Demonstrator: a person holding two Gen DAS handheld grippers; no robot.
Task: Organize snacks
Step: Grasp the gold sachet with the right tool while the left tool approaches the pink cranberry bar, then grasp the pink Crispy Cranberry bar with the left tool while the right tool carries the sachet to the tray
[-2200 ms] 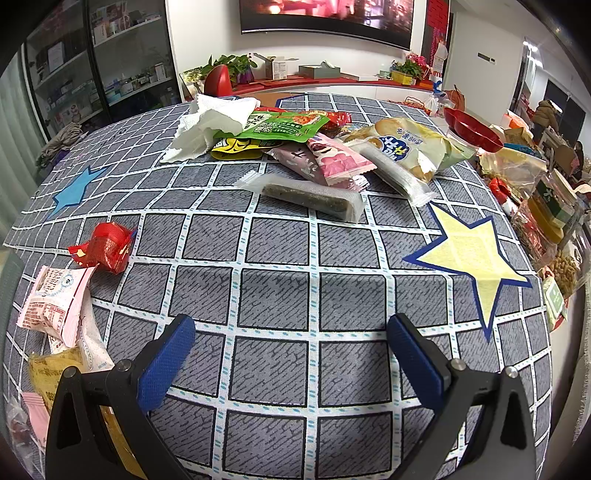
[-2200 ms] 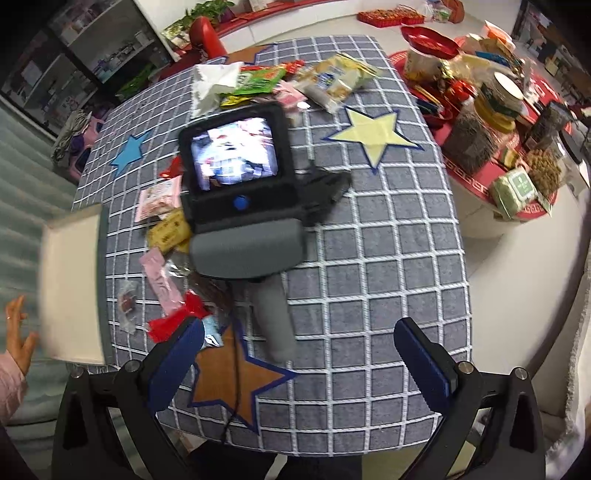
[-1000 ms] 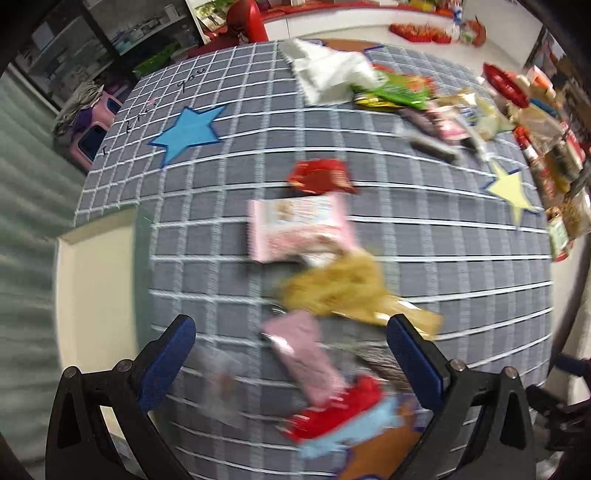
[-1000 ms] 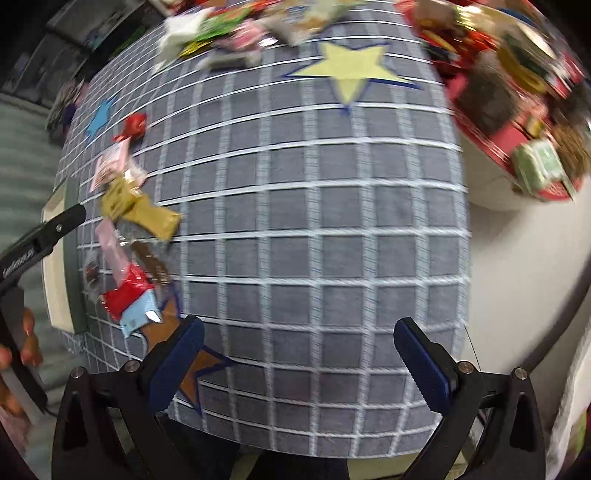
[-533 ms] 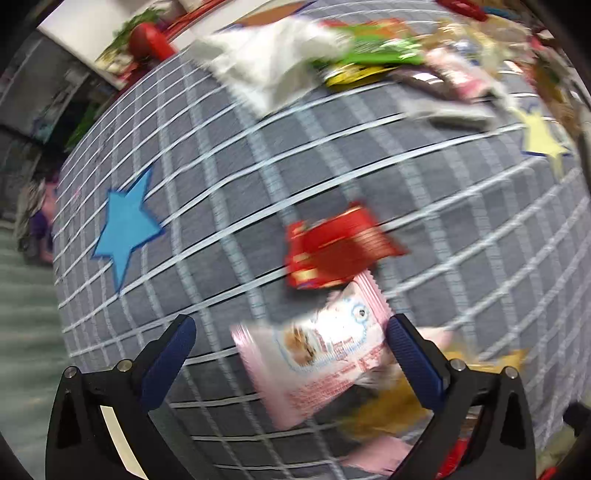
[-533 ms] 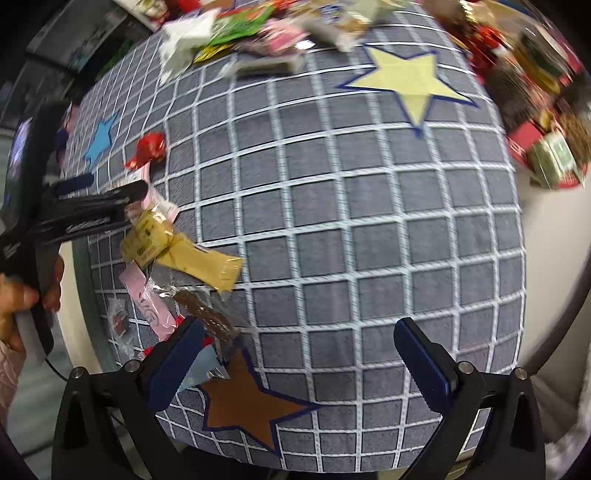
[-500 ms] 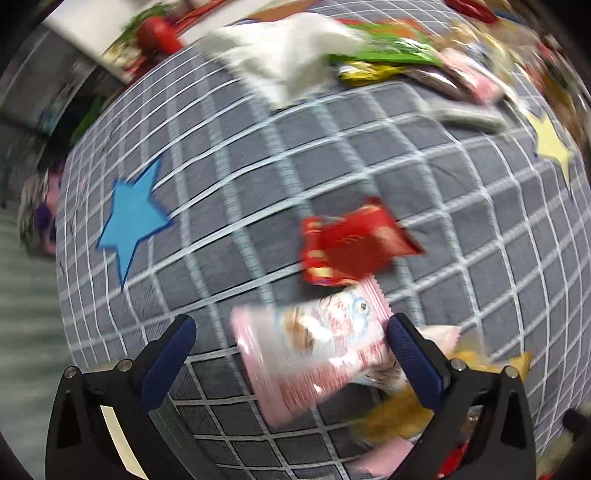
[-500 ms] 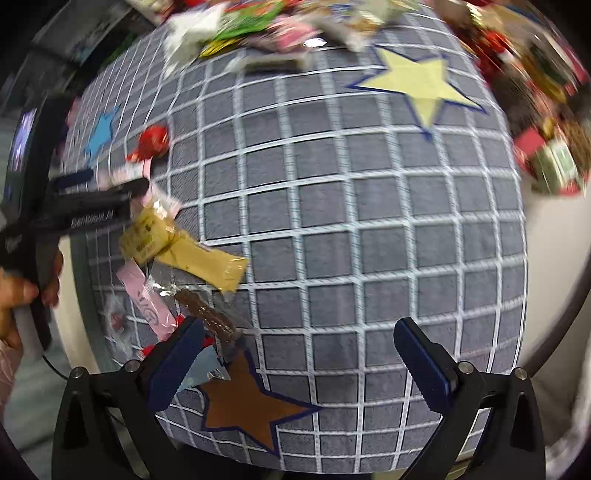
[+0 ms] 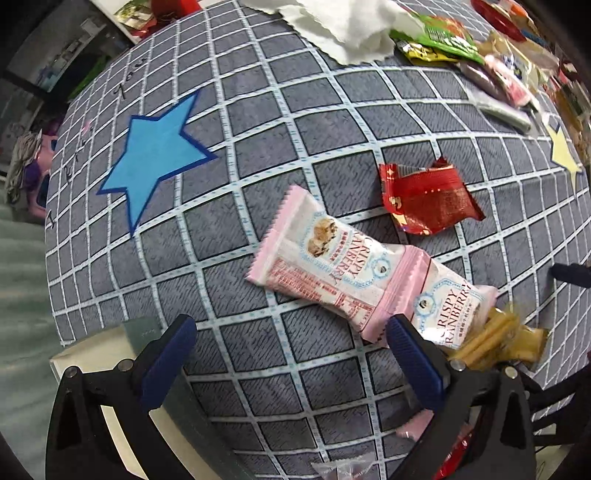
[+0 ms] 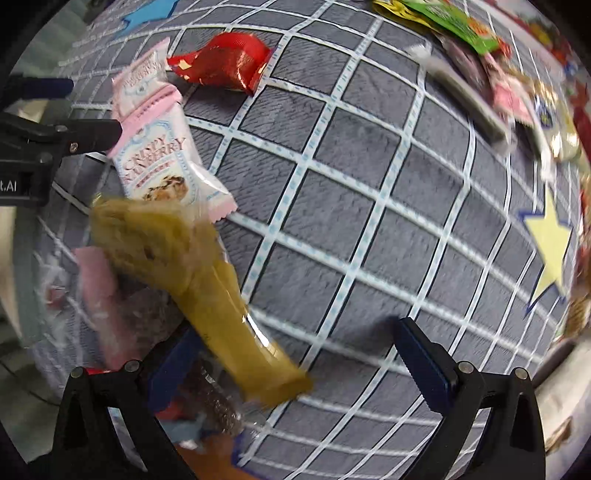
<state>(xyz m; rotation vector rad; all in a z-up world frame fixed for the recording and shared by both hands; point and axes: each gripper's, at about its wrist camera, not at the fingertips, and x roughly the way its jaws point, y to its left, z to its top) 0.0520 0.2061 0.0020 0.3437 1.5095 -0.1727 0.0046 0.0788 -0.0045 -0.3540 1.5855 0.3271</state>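
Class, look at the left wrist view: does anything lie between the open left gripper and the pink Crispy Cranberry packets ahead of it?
Nothing visible does. The left gripper is open, and only bare checked tablecloth lies between its fingers and the pink Crispy Cranberry packets. The red wrapper lies beyond them, and the yellow packet lies off to the right.

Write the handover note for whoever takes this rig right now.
Left gripper: open, empty, hovering over the near table edge, just short of the pink Crispy Cranberry packs.
Right gripper: open, empty, low over the yellow bar.
Red wrapper lies just beyond the pink packs. A second pile, with the green packet, sits at the far side by the white tissue.
Done: nothing visibly gathered or held.
Left: pick up and sort all snacks.
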